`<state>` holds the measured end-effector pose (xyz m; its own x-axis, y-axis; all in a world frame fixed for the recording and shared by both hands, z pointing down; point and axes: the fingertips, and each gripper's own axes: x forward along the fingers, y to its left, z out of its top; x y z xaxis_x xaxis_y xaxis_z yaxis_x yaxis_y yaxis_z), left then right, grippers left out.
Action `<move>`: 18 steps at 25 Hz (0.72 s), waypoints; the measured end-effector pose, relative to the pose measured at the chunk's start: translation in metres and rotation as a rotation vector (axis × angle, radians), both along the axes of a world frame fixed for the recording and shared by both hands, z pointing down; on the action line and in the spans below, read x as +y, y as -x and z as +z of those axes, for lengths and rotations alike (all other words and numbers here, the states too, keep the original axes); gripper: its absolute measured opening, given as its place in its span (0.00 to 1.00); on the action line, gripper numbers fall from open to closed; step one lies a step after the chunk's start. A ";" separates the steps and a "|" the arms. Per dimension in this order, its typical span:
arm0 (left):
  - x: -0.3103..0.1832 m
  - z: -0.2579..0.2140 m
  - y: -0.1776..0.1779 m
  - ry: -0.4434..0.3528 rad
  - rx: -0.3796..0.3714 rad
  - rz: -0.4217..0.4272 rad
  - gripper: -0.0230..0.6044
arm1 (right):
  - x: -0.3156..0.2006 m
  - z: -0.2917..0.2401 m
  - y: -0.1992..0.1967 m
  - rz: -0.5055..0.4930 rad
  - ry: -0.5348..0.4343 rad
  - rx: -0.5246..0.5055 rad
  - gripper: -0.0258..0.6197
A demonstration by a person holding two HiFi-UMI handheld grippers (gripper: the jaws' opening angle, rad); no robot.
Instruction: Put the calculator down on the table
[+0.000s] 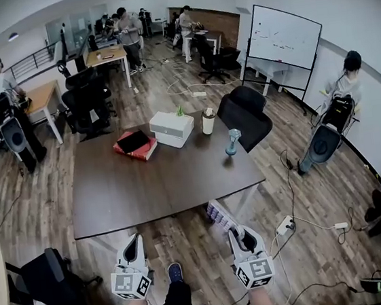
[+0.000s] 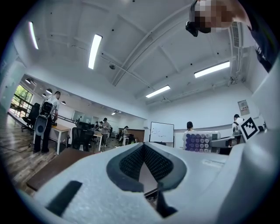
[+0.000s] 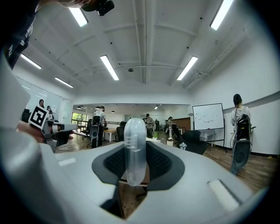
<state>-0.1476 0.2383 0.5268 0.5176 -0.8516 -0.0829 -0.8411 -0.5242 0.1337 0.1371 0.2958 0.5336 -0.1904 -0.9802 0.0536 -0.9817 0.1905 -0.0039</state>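
The calculator (image 1: 220,216) is white with rows of purple keys. It sticks out ahead of my right gripper (image 1: 239,235), just short of the near edge of the dark brown table (image 1: 147,187). In the right gripper view the calculator (image 3: 134,131) stands edge-on between the black pads, and the right gripper (image 3: 134,151) is shut on it. The left gripper view shows the same calculator (image 2: 199,141) off to the right. My left gripper (image 1: 131,247) is level beside the right one. Its jaws meet at the tips, so the left gripper (image 2: 143,146) is shut with nothing in it.
At the table's far side lie a red book with a black item on top (image 1: 135,145), a white box (image 1: 172,128), a cup (image 1: 208,121) and a blue object (image 1: 233,141). A black chair (image 1: 244,116) stands behind. A dark backpack (image 1: 51,277) and a power strip (image 1: 284,225) are on the floor.
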 end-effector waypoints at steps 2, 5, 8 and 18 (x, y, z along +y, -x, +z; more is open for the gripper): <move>-0.018 0.003 -0.003 0.007 -0.001 0.003 0.03 | -0.018 0.003 -0.002 0.011 0.005 -0.010 0.22; -0.045 0.005 -0.005 0.002 -0.013 -0.002 0.03 | -0.045 0.006 -0.001 0.004 0.010 -0.004 0.22; -0.075 0.003 0.000 -0.012 -0.024 -0.039 0.03 | -0.074 0.007 0.000 0.001 0.008 -0.001 0.22; -0.161 0.001 0.006 0.016 -0.019 -0.029 0.03 | -0.161 -0.001 -0.003 0.009 0.031 -0.009 0.22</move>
